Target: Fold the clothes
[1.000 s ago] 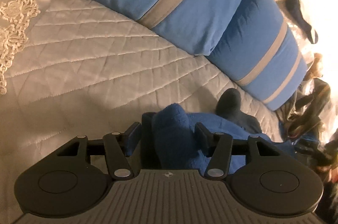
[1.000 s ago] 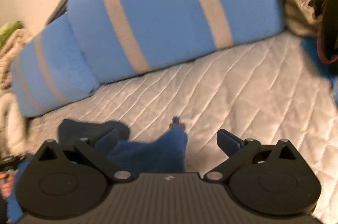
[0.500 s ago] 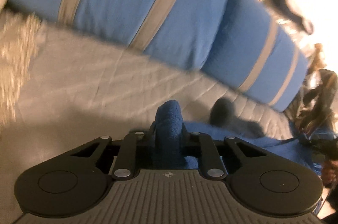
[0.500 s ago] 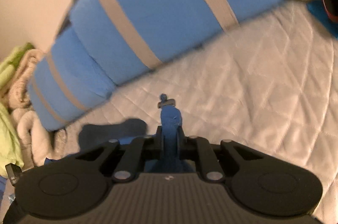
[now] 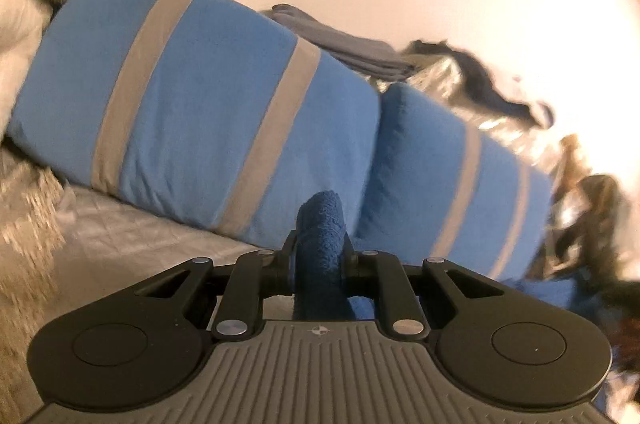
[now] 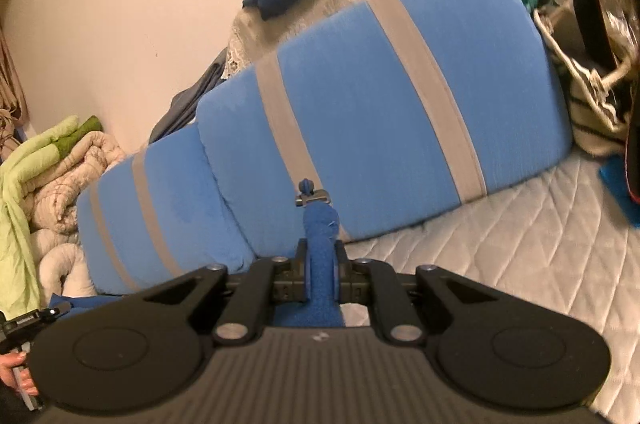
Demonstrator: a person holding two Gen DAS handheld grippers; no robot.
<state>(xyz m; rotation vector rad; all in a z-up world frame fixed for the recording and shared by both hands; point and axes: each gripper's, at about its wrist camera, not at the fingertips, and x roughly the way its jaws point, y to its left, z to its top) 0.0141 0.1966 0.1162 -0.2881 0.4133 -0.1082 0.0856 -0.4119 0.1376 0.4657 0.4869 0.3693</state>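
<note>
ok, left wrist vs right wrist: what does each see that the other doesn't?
Left wrist only: the left gripper shut on a thick fold of the blue fleece garment, and fringed beige fabric.

Right wrist only: the right gripper shut on a corner with a metal zipper pull, a green blanket and a hand.

Both: striped blue pillows on the quilted bed.

left gripper [image 5: 319, 256]: jaws closed tight on dark blue fleece garment [image 5: 320, 224]. right gripper [image 6: 321, 266]: jaws closed on same garment. person's hand [image 6: 16, 370]: near left edge, gripping a handle.
</note>
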